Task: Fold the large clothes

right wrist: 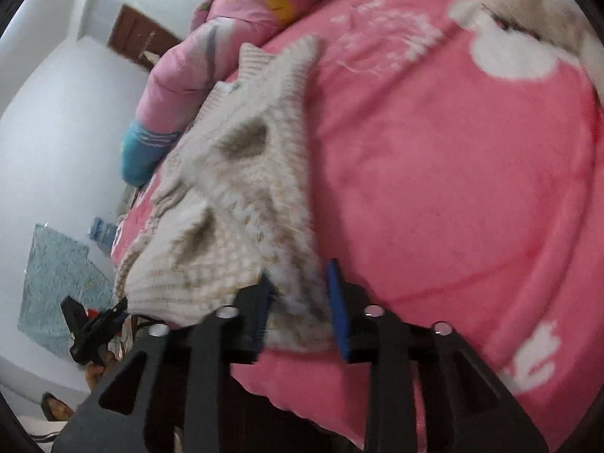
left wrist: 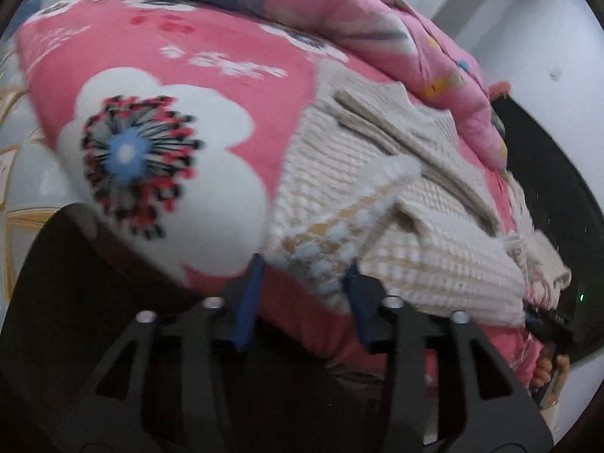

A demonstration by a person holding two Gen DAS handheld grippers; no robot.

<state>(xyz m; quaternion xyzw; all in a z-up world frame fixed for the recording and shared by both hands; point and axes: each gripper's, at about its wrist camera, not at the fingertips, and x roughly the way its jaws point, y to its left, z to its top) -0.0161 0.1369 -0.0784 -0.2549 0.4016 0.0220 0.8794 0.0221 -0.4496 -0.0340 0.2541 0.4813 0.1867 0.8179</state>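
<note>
Sweater [left wrist: 396,226]: looked soft, floppy (bulky knit); its hem suited gripping.
Left gripper [left wrist: 304,283]: jaws apart around hem.
Right gripper [right wrist: 298,294]: same.

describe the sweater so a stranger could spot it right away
A pink blanket with white flowers covers the bed. On it lies the sweater, below a rolled pink quilt. It alone is cream, chunky ribbed knit with tan stripes.

Sweater [left wrist: 396,196] lies on blanket [left wrist: 211,87] (quilt [left wrist: 396,34] bunched behind).
</note>
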